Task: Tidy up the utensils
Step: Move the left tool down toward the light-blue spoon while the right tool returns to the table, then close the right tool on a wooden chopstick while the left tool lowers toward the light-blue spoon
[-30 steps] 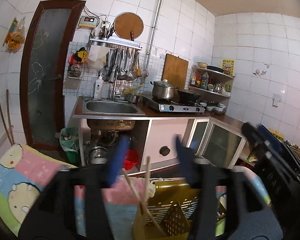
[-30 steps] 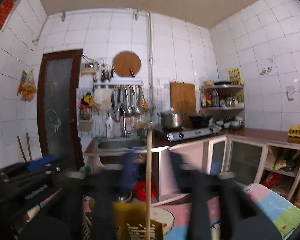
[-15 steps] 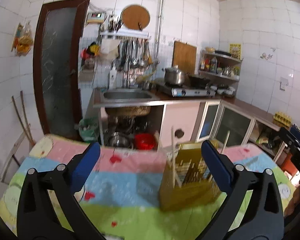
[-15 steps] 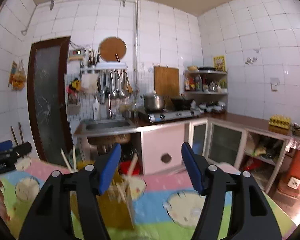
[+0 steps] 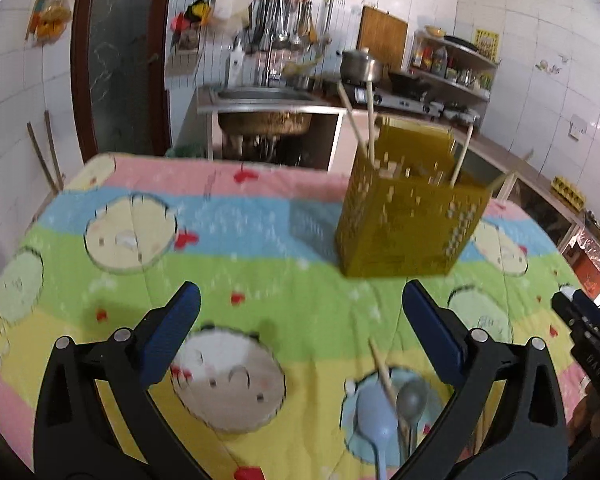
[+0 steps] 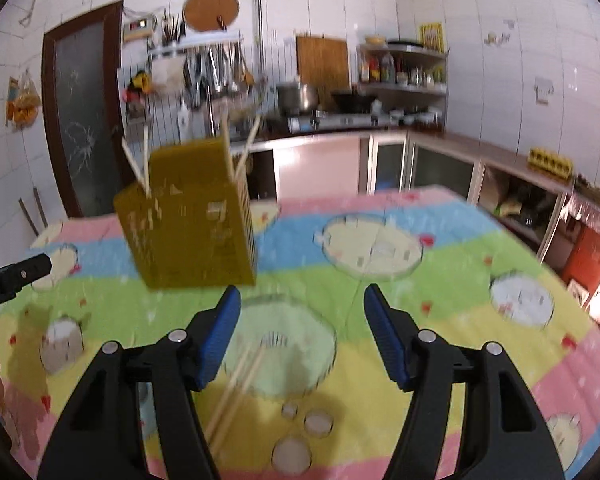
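Note:
A yellow perforated utensil holder stands on the cartoon-print tablecloth with several wooden chopsticks sticking up in it. It also shows in the right wrist view. My left gripper is open and empty, above the cloth in front of the holder. Below it lie a light blue spoon, a grey spoon and a loose chopstick. My right gripper is open and empty, right of the holder. A pair of chopsticks lies on the cloth beneath it.
The tablecloth's far edge runs before a kitchen counter with a sink, a stove and pot, and shelves. A dark door stands at the left. The other gripper shows at the frame edges.
Both grippers have pulled back and tilted down from the holder. The table, the spoons and the loose chopsticks have come into view. The jaws stand open as half a second ago.

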### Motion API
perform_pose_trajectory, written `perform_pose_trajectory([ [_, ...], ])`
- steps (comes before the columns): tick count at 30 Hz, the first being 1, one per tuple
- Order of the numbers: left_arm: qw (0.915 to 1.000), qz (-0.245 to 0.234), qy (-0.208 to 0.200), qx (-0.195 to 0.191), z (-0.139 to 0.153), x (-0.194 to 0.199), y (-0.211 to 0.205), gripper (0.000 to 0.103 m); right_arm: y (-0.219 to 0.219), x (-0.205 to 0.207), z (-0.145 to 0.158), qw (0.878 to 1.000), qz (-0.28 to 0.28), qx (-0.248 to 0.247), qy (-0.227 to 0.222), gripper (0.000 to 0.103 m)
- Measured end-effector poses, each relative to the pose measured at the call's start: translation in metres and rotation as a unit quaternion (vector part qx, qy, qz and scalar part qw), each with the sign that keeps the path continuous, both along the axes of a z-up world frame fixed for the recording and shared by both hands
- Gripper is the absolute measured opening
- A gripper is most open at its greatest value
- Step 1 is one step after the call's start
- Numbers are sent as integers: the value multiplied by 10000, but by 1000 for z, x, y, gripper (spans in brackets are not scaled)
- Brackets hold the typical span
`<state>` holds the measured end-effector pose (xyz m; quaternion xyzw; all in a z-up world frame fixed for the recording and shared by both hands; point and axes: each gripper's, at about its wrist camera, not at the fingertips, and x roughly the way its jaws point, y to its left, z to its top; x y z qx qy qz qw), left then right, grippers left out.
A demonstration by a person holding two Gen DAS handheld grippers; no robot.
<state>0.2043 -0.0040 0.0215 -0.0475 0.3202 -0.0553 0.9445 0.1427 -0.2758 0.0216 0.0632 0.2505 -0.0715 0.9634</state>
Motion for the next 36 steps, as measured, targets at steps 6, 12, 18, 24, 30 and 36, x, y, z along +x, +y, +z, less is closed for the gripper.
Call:
perform_pose_trajectory([
  [6, 9989, -70, 453, 132, -37, -11, -8, 98, 12, 4, -39, 9979, 17, 125, 633, 64],
  [12, 9975, -83, 678, 177, -57, -16, -12, 98, 22, 14, -58, 9947, 64, 251, 994, 63],
  [18, 9967, -43, 796, 179, -69, -15, -12, 98, 26, 22, -67, 9908, 17, 259, 1325, 63],
  [24, 9957, -40, 901, 190, -75, -14, -14, 98, 30, 29, -74, 9867, 6, 304, 1598, 54],
  [30, 9954, -8, 953, 124, -78, -12, -12, 98, 40, 37, -75, 9835, -45, 193, 1799, 43],
  [36, 9948, -2, 1009, 131, -81, -11, -12, 98, 44, 44, -76, 9837, -96, 188, 1785, 27],
])
